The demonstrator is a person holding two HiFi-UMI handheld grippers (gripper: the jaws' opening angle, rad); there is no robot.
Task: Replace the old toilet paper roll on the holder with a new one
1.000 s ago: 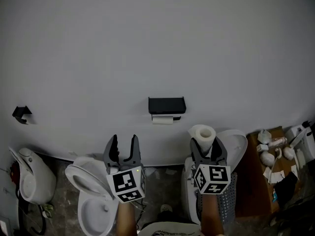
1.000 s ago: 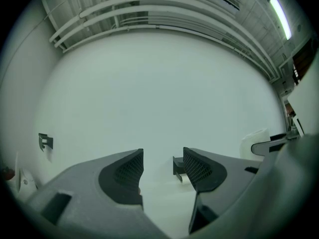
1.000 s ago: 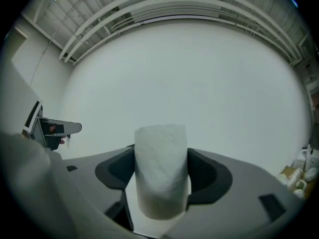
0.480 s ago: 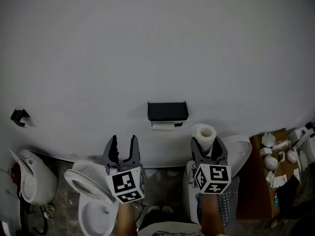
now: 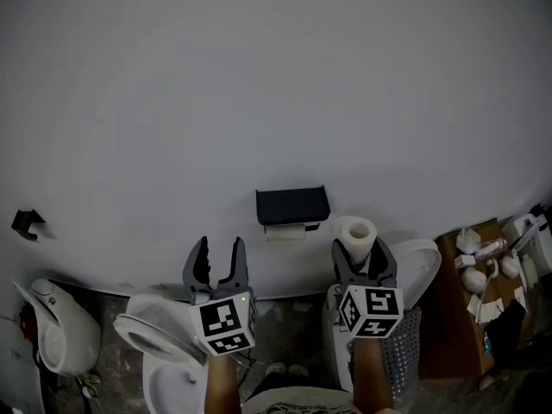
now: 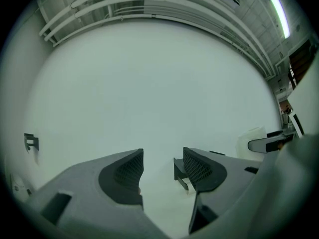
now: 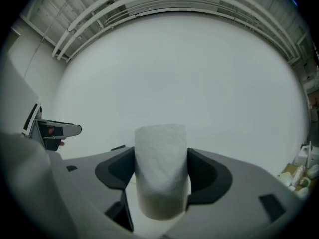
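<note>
The right gripper (image 5: 358, 259) pinches the new roll (image 5: 356, 234) upright, just right of centre; the left gripper (image 5: 218, 250) hangs spread and empty. The black holder (image 5: 292, 205) at centre frame carries the old roll (image 5: 285, 231), so removal and fitting both remain.

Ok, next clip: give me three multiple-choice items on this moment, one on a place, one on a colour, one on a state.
1. Where is the toilet paper holder?
A. on the wall
B. on the floor
C. on a shelf

2. What colour is the holder?
A. white
B. chrome
C. black

3. The right gripper is:
A. open and empty
B. shut on the new toilet paper roll
C. out of view

Key: 1 A, it is mounted on the pale wall ahead of both grippers. 2 C, it shows as a black box. 3 B, the roll stands upright with both pads against its sides.
</note>
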